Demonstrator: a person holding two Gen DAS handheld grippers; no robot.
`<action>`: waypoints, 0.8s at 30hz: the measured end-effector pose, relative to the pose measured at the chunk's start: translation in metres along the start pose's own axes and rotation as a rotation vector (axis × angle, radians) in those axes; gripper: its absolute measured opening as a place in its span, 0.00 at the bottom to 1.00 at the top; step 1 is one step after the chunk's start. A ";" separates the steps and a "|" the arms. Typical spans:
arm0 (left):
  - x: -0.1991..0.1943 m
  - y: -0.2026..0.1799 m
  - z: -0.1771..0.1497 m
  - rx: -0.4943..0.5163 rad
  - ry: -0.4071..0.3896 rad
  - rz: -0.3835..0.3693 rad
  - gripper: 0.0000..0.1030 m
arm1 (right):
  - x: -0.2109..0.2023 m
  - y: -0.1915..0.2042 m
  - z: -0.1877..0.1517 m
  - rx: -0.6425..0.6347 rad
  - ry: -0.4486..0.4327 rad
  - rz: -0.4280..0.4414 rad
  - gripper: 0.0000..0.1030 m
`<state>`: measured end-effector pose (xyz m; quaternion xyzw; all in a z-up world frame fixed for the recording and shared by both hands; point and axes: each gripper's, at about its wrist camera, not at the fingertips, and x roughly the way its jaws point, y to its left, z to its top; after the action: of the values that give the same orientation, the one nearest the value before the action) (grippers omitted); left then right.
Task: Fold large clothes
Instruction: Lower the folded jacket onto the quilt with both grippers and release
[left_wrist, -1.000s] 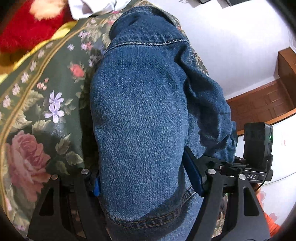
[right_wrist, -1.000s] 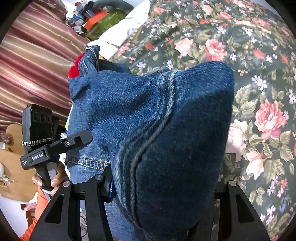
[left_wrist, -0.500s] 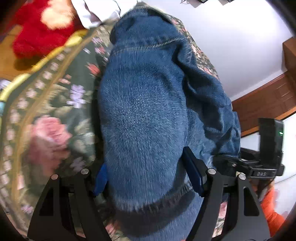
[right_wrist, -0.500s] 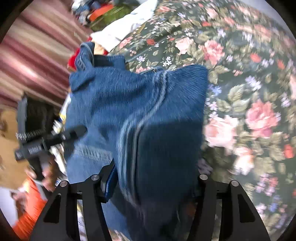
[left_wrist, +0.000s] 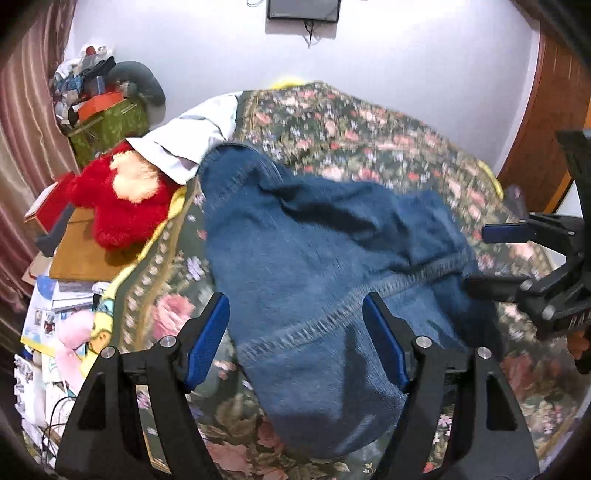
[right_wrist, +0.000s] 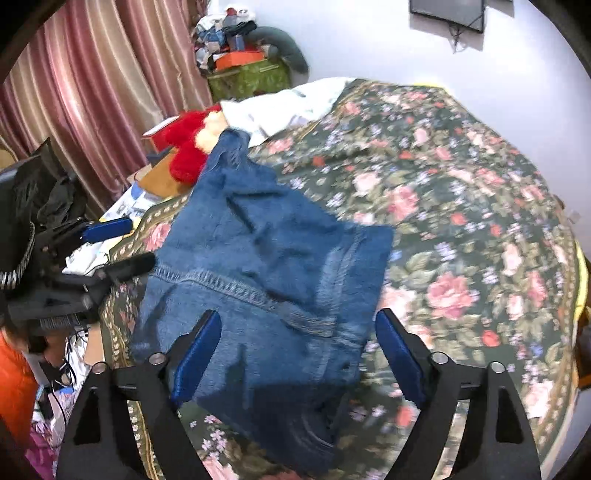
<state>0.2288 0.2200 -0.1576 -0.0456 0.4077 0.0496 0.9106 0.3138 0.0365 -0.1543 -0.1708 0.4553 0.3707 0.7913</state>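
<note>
Now both tongs, left spread, right opening, empty above folded jeans on floral bedspread.

A blue denim garment is lying folded over on itself on the floral bedspread, its stitched seams crossing the top layer. One narrow end is reaching toward the red plush toy at the bed's edge, while the broader end is bunching nearest both cameras.

Motion-blurred denim garment, near hem behind the jaws' black frame
</note>
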 end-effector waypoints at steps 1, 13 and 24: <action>0.017 0.002 0.001 -0.003 0.017 0.011 0.72 | 0.013 0.003 -0.002 -0.016 0.035 -0.027 0.82; 0.000 0.012 -0.049 0.002 0.090 0.074 0.88 | 0.024 -0.059 -0.059 0.113 0.163 0.051 0.89; -0.015 0.012 0.024 0.041 -0.060 0.198 0.88 | -0.028 -0.060 -0.011 0.123 -0.047 0.071 0.89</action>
<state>0.2352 0.2341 -0.1315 0.0149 0.3836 0.1321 0.9139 0.3433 -0.0219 -0.1402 -0.0968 0.4641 0.3738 0.7972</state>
